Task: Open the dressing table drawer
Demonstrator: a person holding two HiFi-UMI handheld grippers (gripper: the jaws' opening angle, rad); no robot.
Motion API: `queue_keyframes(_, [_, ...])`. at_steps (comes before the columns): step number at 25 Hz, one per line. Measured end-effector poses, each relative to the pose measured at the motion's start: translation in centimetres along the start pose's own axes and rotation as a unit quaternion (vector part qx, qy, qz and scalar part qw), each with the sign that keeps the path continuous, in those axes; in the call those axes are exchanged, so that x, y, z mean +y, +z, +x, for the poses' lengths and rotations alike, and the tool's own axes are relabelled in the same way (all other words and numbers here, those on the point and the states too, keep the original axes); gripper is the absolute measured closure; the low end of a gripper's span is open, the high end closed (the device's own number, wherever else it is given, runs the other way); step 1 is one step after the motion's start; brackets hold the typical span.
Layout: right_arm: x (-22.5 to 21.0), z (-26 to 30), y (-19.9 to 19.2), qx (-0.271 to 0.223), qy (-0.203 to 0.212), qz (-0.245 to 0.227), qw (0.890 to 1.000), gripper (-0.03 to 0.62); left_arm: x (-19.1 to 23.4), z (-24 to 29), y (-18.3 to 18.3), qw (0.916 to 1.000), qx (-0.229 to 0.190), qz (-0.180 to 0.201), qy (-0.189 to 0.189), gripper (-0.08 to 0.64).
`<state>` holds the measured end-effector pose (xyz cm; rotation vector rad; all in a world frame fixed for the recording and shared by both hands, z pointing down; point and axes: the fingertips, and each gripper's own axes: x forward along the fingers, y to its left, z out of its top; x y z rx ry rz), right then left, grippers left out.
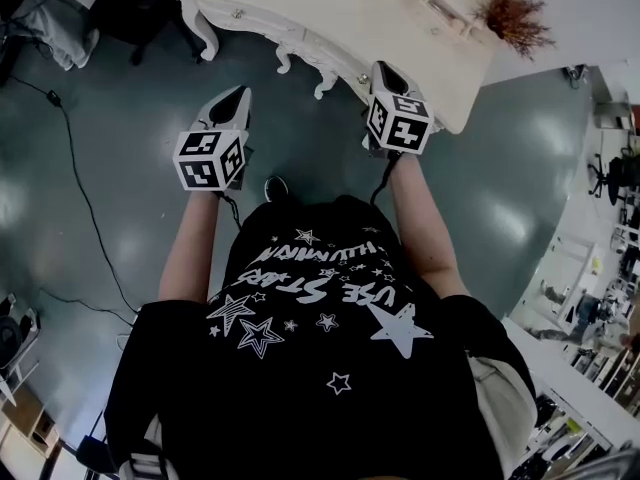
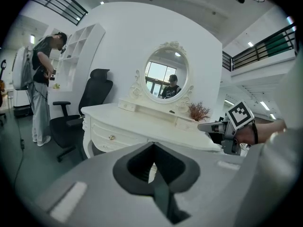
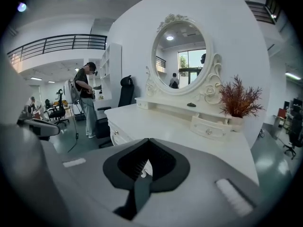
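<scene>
The white dressing table [image 1: 330,13] stands ahead of me, its front drawer carrying a small knob [image 1: 237,13]. My left gripper [image 1: 240,93] hangs shut over the floor, short of the table's front. My right gripper [image 1: 384,68] is shut too, its tip at the table's front edge near the right end. In the left gripper view the drawer front [image 2: 118,135] and its knob [image 2: 111,137] lie beyond the shut left gripper [image 2: 152,145]. The right gripper view looks past the shut right gripper [image 3: 148,141] over the tabletop [image 3: 165,126], with a drawer knob [image 3: 116,133] at the left. Neither gripper holds anything.
An oval mirror [image 3: 182,60], a dried plant [image 3: 239,100] and a small top drawer [image 3: 208,129] sit at the table's back. A black office chair [image 2: 90,103] and a standing person [image 2: 42,89] are left of the table. A cable [image 1: 75,168] runs over the green floor.
</scene>
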<state>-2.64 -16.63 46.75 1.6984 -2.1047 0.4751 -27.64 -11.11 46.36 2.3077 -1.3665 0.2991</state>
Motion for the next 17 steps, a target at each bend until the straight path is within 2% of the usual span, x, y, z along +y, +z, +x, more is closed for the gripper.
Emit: queue_keyframes(17, [-6.7, -5.8, -3.3, -0.007, 0.070, 0.006, 0.997, 0.565, -11.2, 0.6, -1.5, 0.9990, 0.001, 0.000, 0.045, 0.558])
